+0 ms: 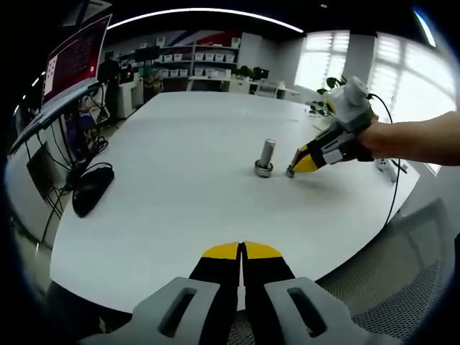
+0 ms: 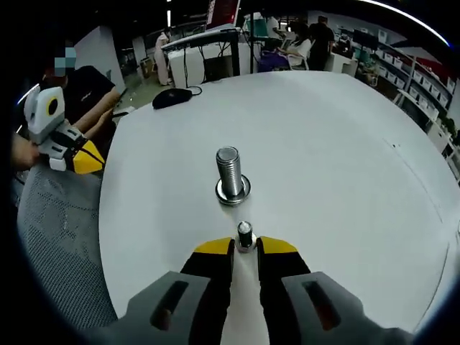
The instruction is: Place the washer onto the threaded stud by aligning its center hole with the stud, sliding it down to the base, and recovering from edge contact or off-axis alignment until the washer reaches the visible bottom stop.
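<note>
The right gripper (image 2: 245,248) is sitting low in the middle of the right gripper view, and its two yellow-tipped jaws are pinching a small shiny piece that looks like the washer (image 2: 245,233). It is too small to be sure of its shape. Just above it, in the middle of the picture, the threaded stud (image 2: 229,172) is standing upright on the white table (image 2: 345,144). A flat ring is already lying around the stud's base.

In the left gripper view, the right gripper (image 1: 291,171) is coming in from the right side, with its tip near the stud (image 1: 267,154) but not touching it. The left gripper (image 1: 242,249) is at the bottom middle, with its jaws pressed together and nothing in them.

The washer is probably light, hard and slippery. It is thin, so it is best held by its edge, keeping the hole free. It could tip or catch on the threads if it is going on crooked.

A black mouse (image 2: 171,96) is lying far off in the upper left of the right gripper view. Nothing is standing between the washer and the stud
</note>
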A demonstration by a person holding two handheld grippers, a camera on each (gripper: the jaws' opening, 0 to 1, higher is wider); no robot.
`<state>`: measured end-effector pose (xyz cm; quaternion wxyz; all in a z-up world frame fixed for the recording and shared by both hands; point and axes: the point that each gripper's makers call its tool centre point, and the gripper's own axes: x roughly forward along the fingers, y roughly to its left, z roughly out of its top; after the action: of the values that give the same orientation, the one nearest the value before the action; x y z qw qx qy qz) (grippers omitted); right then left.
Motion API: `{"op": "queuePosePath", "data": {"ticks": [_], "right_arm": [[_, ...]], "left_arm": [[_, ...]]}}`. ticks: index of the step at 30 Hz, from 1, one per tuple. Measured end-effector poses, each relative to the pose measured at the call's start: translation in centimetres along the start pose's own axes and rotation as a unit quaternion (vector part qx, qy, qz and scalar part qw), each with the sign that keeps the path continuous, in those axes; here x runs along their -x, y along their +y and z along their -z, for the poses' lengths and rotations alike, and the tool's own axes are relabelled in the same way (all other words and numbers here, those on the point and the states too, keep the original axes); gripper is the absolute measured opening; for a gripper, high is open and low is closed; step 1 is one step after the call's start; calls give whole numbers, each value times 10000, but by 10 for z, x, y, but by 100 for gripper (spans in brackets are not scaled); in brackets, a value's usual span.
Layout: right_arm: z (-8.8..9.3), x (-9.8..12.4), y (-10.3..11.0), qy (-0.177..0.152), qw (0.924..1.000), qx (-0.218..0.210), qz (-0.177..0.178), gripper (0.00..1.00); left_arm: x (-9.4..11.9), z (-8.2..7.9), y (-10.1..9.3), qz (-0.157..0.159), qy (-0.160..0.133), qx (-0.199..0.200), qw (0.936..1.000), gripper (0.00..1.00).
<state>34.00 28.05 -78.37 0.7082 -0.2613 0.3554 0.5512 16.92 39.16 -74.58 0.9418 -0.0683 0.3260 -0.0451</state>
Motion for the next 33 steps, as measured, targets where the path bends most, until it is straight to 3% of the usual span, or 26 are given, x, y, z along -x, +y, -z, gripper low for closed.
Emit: {"op": "queuePosePath", "data": {"ticks": [4,7,14,18,21,25,29,33], "right_arm": [[2,-2,-2,55,10000,12,48,17],[8,0,-3,182,9997,30,160,26],[16,20,0,118,9996,-159,221,30],[14,42,2,-149,9984,-465,269,32],[13,60,8,-481,9940,-932,300,35],[24,81,22,-651,9910,-1154,180,36],[27,109,32,-1196,9776,-1729,100,37],[40,133,38,-1408,9726,-1850,105,37]], "left_arm": [[0,0,0,1,-9,-1,10000,0],[0,0,0,1,-7,-8,10000,0],[0,-1,0,8,-16,-23,10000,0],[0,-1,0,6,-18,-20,10000,0],[0,-1,0,7,-10,-13,10000,0],[1,-3,-2,42,-66,6,10000,0],[2,-5,-5,102,-131,31,9999,0],[4,-9,-2,39,-264,123,9996,0]]}}
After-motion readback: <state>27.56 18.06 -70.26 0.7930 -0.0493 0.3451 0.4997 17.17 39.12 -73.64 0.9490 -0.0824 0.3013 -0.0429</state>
